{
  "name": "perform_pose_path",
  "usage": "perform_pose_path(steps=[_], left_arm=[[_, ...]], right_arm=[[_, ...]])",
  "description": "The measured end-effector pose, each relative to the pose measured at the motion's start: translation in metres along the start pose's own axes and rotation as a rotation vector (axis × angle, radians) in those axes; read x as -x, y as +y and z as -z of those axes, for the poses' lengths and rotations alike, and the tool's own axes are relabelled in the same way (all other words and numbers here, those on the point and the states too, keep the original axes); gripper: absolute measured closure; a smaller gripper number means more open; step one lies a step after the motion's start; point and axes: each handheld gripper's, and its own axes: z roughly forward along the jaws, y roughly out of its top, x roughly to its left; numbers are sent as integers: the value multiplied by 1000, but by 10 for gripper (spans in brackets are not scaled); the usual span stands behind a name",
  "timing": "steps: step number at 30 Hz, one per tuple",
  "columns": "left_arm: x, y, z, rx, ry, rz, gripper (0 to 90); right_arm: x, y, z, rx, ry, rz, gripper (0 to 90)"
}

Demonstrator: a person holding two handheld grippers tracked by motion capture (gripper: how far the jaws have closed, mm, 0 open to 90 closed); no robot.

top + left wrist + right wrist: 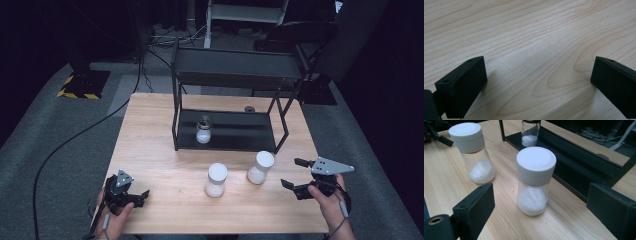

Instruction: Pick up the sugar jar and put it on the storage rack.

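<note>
Jaws wide, second shaker (473, 153) beyond

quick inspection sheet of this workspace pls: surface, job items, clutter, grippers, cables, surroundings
Surface: wooden table, bare light grain, no spills seen.
Job's things: two white-capped jars, right jar nearest the right hand-held gripper, left jar beside it; both upright, white powder inside.
Clutter: black shelf rack at the table's far side; a small jar on its lower shelf; a small dark round thing behind, too small to tell.
Grippers: left hand-held gripper open, over bare wood; right hand-held gripper open, facing the right jar, not touching.
Cables: black cable across the floor at left.
Surroundings: grey carpet, dark room.
</note>
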Motion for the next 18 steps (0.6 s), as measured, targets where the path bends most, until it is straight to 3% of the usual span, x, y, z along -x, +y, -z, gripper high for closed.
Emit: perform_pose_path(steps=[18], left_arm=[[0, 0, 0, -1, 0, 0, 6]], right_arm=[[-13, 16, -16, 13, 34, 0, 79]])
